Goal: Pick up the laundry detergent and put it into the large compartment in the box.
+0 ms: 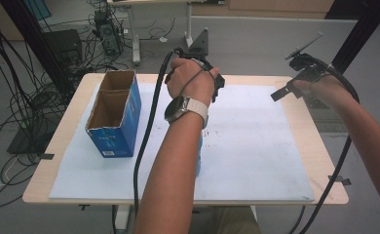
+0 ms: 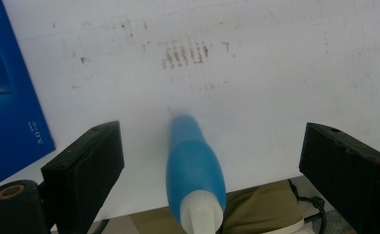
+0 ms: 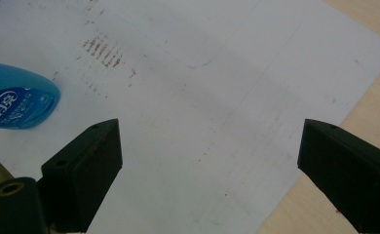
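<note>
High view: left gripper [image 1: 212, 80] held above the far middle of the white mat [image 1: 256, 146], right gripper [image 1: 302, 78] raised off the table's right far corner, well apart from the work. Open-topped blue carton [image 1: 114, 114] standing upright on the mat's left part, two empty compartments facing up. Blue bottle [image 2: 194, 170] lying on its side on the mat, mostly hidden under the left forearm in the high view, a sliver visible near the mat's front middle [image 1: 199, 156]. Left gripper view: bottle seen end-on between the two black jaws, white cap end nearest the camera, blue body pointing away toward a patch of brown scuff marks [image 2: 185, 54]; jaws spread wide, nothing between the pads, clear space on both sides of the bottle. Right gripper view: jaws likewise spread wide and empty over bare mat, the bottle's labelled end [image 3: 17, 105] at the left edge. Step in hand, as judged: approach for a pick, left gripper lined up over the bottle, no contact yet. Next move, as judged: descent until the pads flank the blue body, closure across its width rather than on the tapered cap, then lift and carry toward a carton compartment; risk of rolling on the smooth mat if one pad touches first.
</note>
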Available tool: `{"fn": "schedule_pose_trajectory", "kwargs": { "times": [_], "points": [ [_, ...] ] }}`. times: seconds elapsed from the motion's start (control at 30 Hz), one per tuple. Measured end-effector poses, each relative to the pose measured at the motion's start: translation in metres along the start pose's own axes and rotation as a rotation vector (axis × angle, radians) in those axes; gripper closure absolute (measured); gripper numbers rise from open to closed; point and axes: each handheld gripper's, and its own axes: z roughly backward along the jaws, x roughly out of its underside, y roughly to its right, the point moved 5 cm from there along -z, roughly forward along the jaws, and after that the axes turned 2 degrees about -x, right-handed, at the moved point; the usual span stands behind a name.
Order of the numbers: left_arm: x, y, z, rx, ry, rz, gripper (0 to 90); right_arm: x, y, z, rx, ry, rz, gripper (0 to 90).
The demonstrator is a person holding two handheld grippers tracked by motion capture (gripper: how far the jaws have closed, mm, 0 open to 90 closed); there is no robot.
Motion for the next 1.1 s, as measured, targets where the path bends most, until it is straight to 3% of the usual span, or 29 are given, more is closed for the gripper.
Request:
{"fn": "schedule_pose_trajectory", "kwargs": {
  "times": [1.1],
  "points": [
    [0.0049,0.0017,0.0003,-0.005,-0.009,0.008,9.7,0.0039,-0.0004,-0.0013,-0.007,-0.001,-0.001,9.0]
  ]
}}
